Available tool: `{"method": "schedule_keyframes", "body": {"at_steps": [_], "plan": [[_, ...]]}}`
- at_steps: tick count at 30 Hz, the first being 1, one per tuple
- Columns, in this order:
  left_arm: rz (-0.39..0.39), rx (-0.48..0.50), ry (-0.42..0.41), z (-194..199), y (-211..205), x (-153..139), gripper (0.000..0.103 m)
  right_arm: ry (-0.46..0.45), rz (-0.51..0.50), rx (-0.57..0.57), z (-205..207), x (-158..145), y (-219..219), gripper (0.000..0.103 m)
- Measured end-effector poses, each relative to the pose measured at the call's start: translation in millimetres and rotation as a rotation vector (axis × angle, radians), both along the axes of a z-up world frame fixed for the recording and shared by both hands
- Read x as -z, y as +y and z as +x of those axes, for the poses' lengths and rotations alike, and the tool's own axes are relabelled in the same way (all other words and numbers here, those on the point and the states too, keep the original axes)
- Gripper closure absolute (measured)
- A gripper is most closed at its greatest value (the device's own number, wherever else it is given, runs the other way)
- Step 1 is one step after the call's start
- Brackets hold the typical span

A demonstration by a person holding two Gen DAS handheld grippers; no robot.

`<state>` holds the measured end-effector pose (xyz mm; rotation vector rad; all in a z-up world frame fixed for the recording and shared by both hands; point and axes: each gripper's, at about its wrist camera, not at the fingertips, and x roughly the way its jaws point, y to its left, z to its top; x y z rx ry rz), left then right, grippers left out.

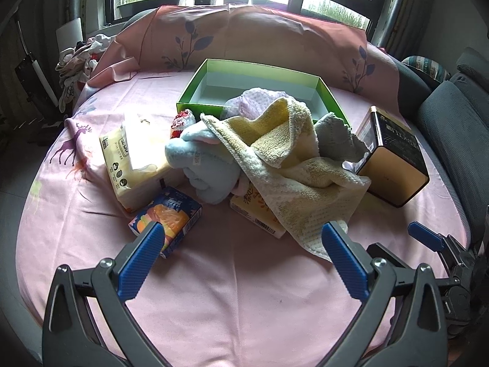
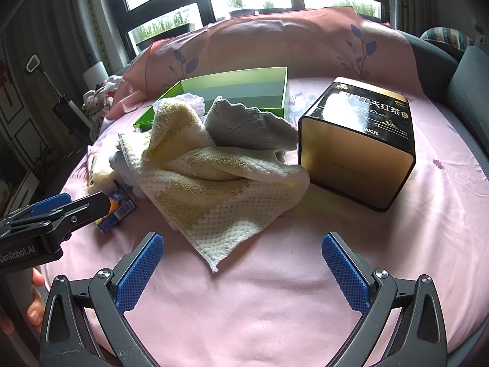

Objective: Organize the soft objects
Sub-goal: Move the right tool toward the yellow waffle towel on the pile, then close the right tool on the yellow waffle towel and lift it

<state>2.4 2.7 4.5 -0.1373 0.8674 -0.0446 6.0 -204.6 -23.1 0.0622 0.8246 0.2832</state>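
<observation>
A yellow and white towel (image 1: 293,165) (image 2: 214,177) lies heaped on the pink sheet, draped over a light blue plush toy (image 1: 207,165). A grey cloth (image 1: 333,140) (image 2: 247,125) and a pale lilac cloth (image 1: 259,101) rest behind it against an open green box (image 1: 259,73) (image 2: 232,88), whose visible floor is bare. A small red and white soft item (image 1: 182,122) sits left of the pile. My left gripper (image 1: 243,244) is open, just short of the towel's near corner. My right gripper (image 2: 243,255) is open too, its fingers flanking the towel's tip without touching.
A black and gold tea tin (image 1: 394,165) (image 2: 360,143) stands right of the pile. Tissue packs (image 1: 134,165) (image 1: 259,217) and a blue juice carton (image 1: 166,220) lie left and under the towel. A pink pillow (image 1: 244,36) backs the bed; a clothes pile (image 1: 82,58) is far left.
</observation>
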Motion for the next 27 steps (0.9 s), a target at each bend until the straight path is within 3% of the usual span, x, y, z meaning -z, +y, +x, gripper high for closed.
{"method": "schedule_keyframes", "body": {"at_steps": [7, 16, 21, 27], "plan": [[-0.113, 0.014, -0.025, 2, 11, 2, 0.001, 0.004, 0.028, -0.026, 2, 7, 1, 0.000], [-0.288, 0.135, -0.059, 10, 23, 2, 0.001, 0.041, 0.134, -0.088, 14, 23, 3, 0.000], [-0.384, 0.174, -0.067, 22, 29, 3, 0.002, 0.047, 0.142, -0.079, 24, 32, -2, 0.000], [-0.402, 0.178, -0.038, 49, 22, 9, 0.016, 0.046, 0.147, -0.086, 45, 36, -9, 0.000]]}}
